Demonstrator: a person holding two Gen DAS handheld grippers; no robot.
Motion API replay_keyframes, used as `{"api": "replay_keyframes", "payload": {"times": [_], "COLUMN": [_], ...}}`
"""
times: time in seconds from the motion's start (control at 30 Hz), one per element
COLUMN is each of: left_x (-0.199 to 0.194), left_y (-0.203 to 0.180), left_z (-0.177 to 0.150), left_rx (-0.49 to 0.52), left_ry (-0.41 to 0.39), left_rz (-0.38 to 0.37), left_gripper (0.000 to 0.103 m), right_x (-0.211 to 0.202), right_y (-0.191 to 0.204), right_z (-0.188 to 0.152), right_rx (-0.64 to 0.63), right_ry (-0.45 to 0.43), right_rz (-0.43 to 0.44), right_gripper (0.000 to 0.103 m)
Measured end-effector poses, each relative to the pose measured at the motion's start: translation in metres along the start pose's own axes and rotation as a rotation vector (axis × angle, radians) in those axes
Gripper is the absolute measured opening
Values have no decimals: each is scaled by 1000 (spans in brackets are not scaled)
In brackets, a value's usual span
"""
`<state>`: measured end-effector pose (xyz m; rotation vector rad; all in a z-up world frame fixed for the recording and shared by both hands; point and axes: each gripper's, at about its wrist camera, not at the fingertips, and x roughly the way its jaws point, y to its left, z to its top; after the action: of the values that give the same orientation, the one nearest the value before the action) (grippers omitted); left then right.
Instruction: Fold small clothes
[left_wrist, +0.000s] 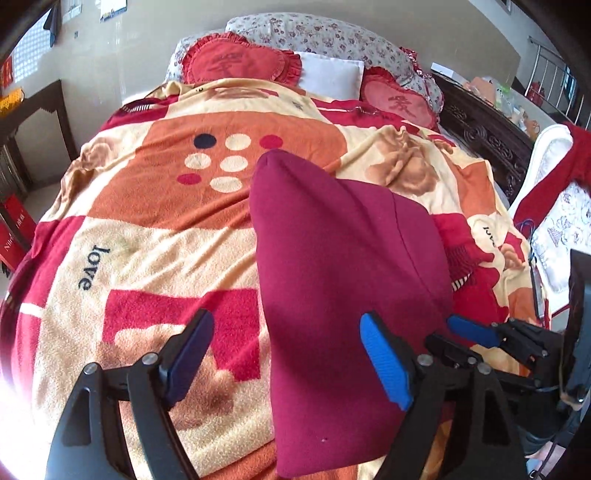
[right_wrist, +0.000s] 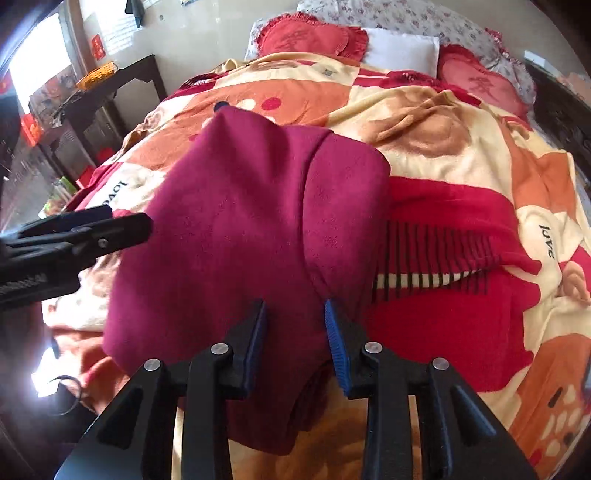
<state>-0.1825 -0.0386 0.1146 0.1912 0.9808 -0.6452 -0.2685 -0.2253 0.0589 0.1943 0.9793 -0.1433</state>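
Observation:
A maroon garment (left_wrist: 343, 280) lies folded on the patterned blanket, narrowing to a point at its far end. It also shows in the right wrist view (right_wrist: 240, 229). My left gripper (left_wrist: 286, 332) is wide open, hovering over the garment's near left edge, holding nothing. My right gripper (right_wrist: 295, 314) is open with a narrower gap, its fingers standing over the garment's near edge; no cloth is pinched between them. The right gripper shows in the left wrist view (left_wrist: 476, 332), and the left gripper in the right wrist view (right_wrist: 110, 221).
An orange, red and cream blanket (left_wrist: 147, 229) covers the bed. Heart-shaped red cushions (left_wrist: 240, 59) and a white pillow (left_wrist: 332, 74) lie at the head. A dark carved frame (left_wrist: 487, 133) runs along the right. A dark side table (right_wrist: 110, 92) stands left.

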Motion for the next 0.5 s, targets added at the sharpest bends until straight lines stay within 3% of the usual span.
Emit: {"api": "replay_keyframes", "payload": {"times": [0.27,0.5], "left_x": [-28,-40], "left_y": [-8,-7], "left_z": [-7,-8], "left_rx": [32,19], "left_ry": [-78,-87], "left_rz": [25,30], "left_gripper": [85,85], "right_x": [-34,-54], "right_y": [-7,4], "right_z": [3,3], "right_rx": [106,123], "right_ry": [-72,-126], "right_rz": [46,-31], "right_gripper": [17,28]}}
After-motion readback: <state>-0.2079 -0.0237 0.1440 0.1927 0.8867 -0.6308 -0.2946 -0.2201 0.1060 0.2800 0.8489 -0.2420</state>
